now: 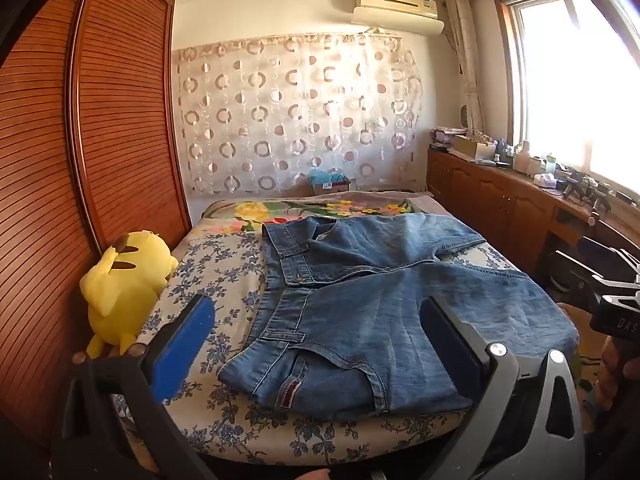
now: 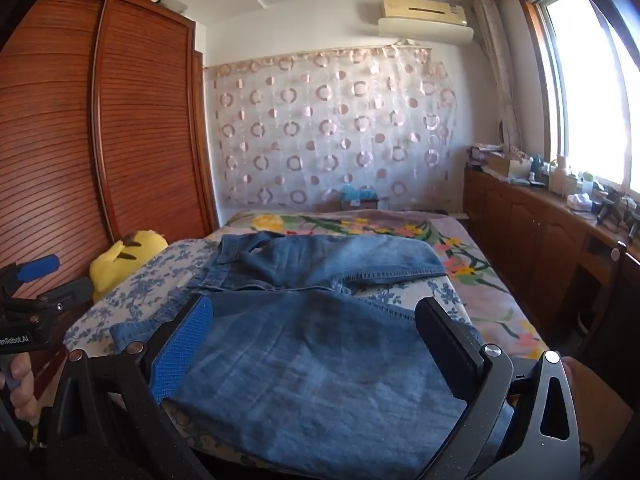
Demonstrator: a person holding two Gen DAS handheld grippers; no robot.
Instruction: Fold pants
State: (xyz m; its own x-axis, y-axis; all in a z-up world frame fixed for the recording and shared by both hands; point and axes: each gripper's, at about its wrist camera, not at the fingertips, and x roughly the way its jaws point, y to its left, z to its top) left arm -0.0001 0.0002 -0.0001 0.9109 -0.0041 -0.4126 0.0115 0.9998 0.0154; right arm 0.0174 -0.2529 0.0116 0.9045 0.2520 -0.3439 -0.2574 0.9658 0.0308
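Jeans [image 1: 360, 300] spread on bed [image 1: 224, 280] | step: pre-grasp | left gripper [image 1: 320, 344]; right gripper [image 2: 316, 344] jaws apart, empty | next: likely pinch near edge

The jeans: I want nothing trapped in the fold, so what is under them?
Under the jeans only the blue-flowered bedsheet shows, around their edges. Whatever lies beneath the denim itself is covered and cannot be seen.

The jeans [image 1: 372, 300] lay spread on the bed [image 1: 224, 280], waistband toward a yellow plush [image 1: 120, 280] by the wardrobe [image 1: 80, 140]. The left gripper [image 1: 316, 340] hung above the near edge, jaws wide apart and empty. The right gripper [image 1: 616, 280] showed at the right edge.
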